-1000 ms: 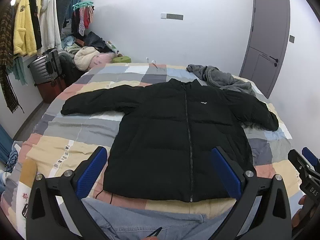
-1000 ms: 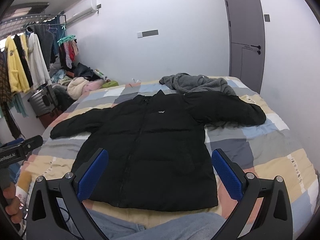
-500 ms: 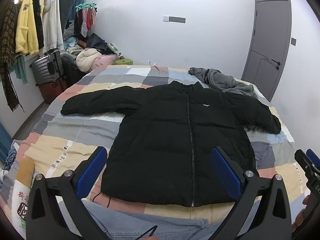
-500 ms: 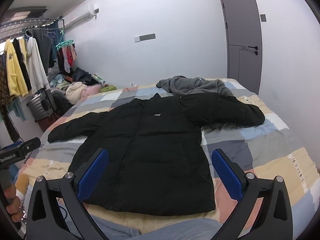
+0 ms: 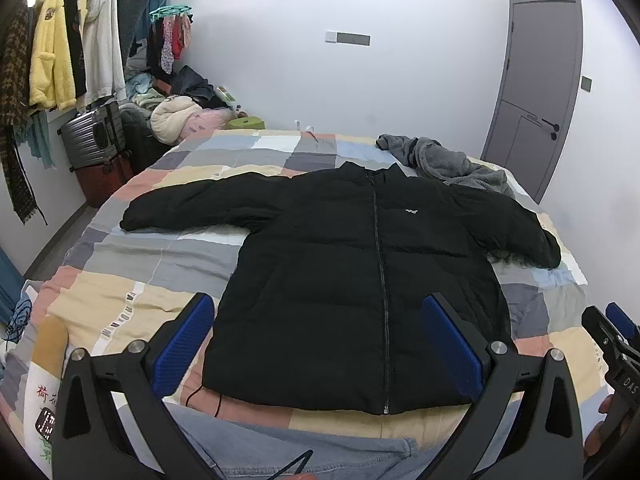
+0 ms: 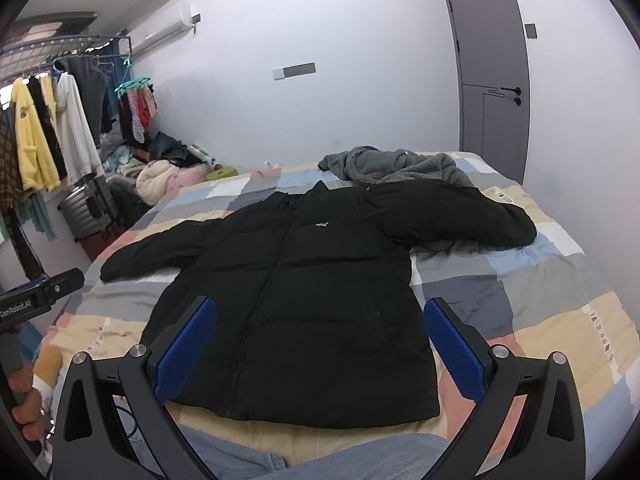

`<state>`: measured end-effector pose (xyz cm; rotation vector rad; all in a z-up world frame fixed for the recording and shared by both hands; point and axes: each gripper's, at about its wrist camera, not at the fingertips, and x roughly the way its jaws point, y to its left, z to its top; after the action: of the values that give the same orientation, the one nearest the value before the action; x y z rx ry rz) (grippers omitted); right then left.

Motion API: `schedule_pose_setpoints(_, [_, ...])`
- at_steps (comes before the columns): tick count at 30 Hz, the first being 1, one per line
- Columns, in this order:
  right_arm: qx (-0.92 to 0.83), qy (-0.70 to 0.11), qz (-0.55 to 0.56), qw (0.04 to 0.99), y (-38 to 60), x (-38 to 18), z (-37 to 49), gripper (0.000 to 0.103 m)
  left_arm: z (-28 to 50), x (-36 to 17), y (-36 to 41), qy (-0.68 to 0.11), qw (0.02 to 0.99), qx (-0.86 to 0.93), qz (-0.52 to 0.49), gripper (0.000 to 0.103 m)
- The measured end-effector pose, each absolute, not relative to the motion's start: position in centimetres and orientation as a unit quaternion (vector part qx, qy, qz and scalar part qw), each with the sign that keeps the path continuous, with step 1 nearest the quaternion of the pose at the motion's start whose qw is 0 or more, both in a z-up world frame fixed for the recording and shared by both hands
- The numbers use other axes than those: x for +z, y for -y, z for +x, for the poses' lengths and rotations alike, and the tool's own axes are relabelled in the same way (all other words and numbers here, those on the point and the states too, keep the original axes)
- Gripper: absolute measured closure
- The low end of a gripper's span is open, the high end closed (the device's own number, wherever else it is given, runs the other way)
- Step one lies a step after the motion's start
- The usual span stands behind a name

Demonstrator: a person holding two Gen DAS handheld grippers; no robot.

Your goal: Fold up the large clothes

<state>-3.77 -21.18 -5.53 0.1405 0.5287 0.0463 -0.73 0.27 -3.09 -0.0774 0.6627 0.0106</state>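
Observation:
A black puffer jacket (image 5: pixel 360 264) (image 6: pixel 304 280) lies flat on the bed, front up, zipped, both sleeves spread out to the sides and the hem toward me. My left gripper (image 5: pixel 320 336) hangs open above the hem, nothing between its blue pads (image 5: pixel 184 340). My right gripper (image 6: pixel 320 340) is also open and empty, over the hem's right part. In the left wrist view the right gripper shows at the far right edge; in the right wrist view the left one shows at the far left, held by a hand.
The bed has a patchwork cover (image 5: pixel 160 272) (image 6: pixel 540 292). A grey fleece garment (image 5: pixel 448 164) (image 6: pixel 396 168) lies crumpled by the jacket's collar. Suitcases (image 5: pixel 96 136) and a clothes rack (image 5: pixel 72 52) stand at the left; a grey door (image 5: pixel 536 92) at the right. My jeans-clad legs (image 5: pixel 300 448) are at the bed's near edge.
Both cameras have tilted up and drawn back slightly, so the jacket sits lower in view. The jacket has not moved and both grippers stay open.

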Motion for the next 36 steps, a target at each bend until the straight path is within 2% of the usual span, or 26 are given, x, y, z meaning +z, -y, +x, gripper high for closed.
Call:
schedule_pose_setpoints(14, [0.031, -0.268, 0.082, 0.959, 21.9, -7.3, 0.2, 0.0, 3.3, -3.6, 0.7, -0.315, 0.948, -0.018, -0.035, 0.0])
schedule_pose_setpoints(25, [0.01, -0.27, 0.106, 0.957, 24.4, -9.7, 5.6, 0.0, 11.8, -6.3, 0.5, -0.293, 0.954, -0.047, -0.04, 0.0])
schedule_pose_setpoints(36, [-0.03, -0.22, 0.115, 0.968, 31.4, -8.5, 11.1, 0.0, 14.8, -9.6, -0.8, -0.31, 0.947, -0.045, -0.065, 0.0])
